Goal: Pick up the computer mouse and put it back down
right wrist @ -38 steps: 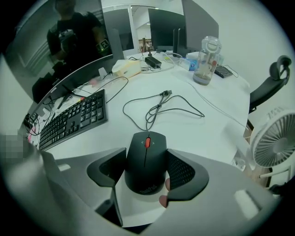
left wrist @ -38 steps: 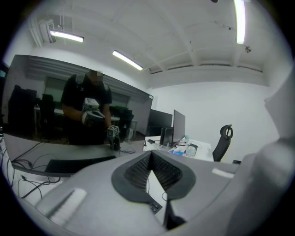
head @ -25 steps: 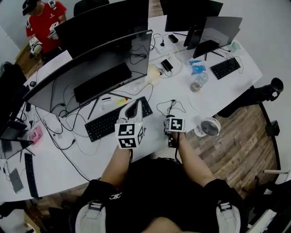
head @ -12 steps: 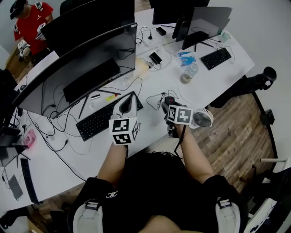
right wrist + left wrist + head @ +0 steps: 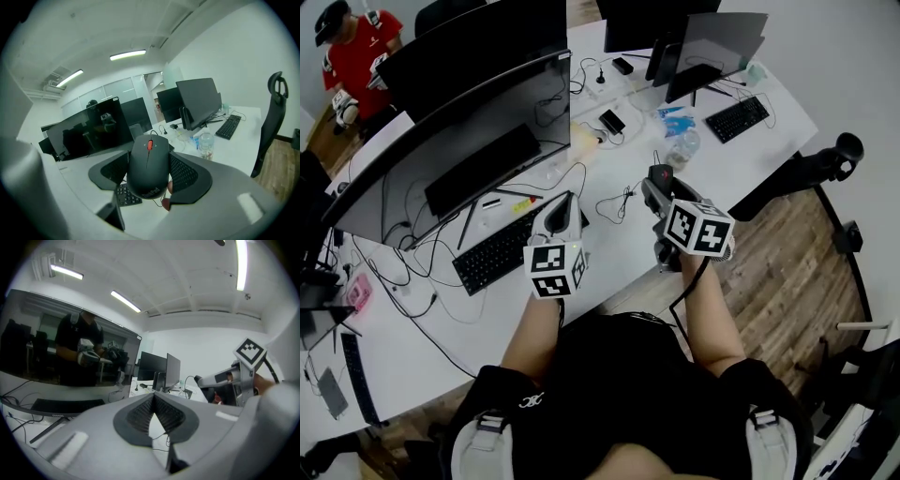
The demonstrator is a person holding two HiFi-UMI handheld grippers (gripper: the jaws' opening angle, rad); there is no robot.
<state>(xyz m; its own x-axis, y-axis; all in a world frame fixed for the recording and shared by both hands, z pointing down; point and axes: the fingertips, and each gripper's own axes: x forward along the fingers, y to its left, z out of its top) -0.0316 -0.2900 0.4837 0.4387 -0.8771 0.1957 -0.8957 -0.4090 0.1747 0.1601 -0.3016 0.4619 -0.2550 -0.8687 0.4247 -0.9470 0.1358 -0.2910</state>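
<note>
The right gripper (image 5: pixel 149 172) is clamped on the computer mouse (image 5: pixel 149 164) – both jaw pads press against its sides, with the red scroll wheel facing up. The mouse is held in the air, clear of the white desk (image 5: pixel 614 258), near the black keyboard (image 5: pixel 502 251). Its cable (image 5: pixel 619 202) lies looped on the desk surface. The left gripper (image 5: pixel 153 398) is empty – its fingers meet at the tips – and it sits over the keyboard's right end.

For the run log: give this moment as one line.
right gripper: shut on mouse | mouse: held above desk | left gripper: shut, empty
</note>
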